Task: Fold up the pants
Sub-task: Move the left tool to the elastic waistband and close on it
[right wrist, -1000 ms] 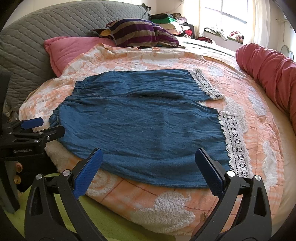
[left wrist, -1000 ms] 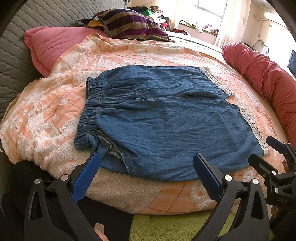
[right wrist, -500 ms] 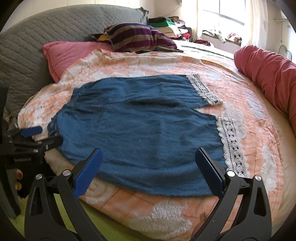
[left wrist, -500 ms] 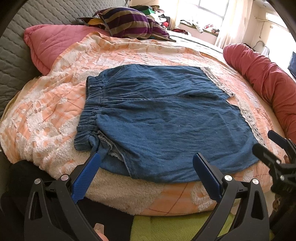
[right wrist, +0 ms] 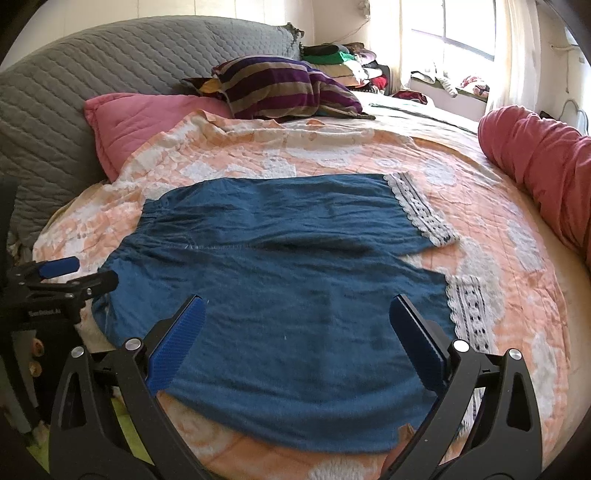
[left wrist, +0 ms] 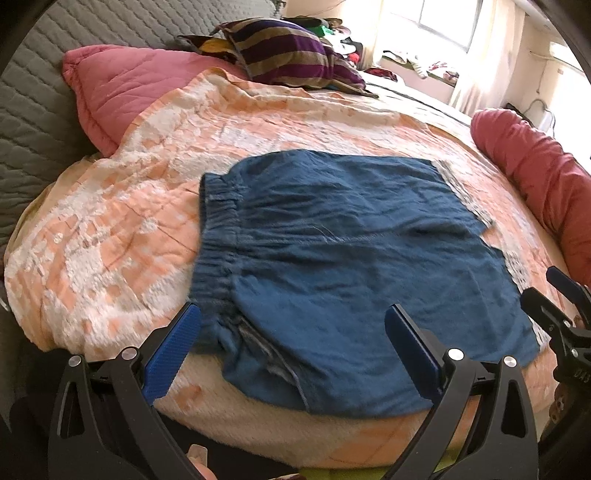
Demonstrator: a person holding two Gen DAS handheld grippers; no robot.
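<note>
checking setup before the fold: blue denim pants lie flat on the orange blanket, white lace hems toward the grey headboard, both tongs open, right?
Not quite. The white lace hems point toward the red bolster, not the headboard, as the right wrist view shows. The blue denim pants do lie flat on the orange blanket, both tongs open.

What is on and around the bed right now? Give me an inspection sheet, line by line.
Surface: peach and white quilt on a bed.
Job's things: blue pants lie flat and unfolded, elastic waist on the left, lace-trimmed leg ends on the right.
Clutter: pink pillow, striped cushion, red bolster, stacked clothes.
Grippers: left hand-held gripper open at the waist corner; right hand-held gripper open above the near leg; neither holds cloth.
Cables: one by the far right wall.
Surroundings: grey quilted headboard, bright window.
</note>
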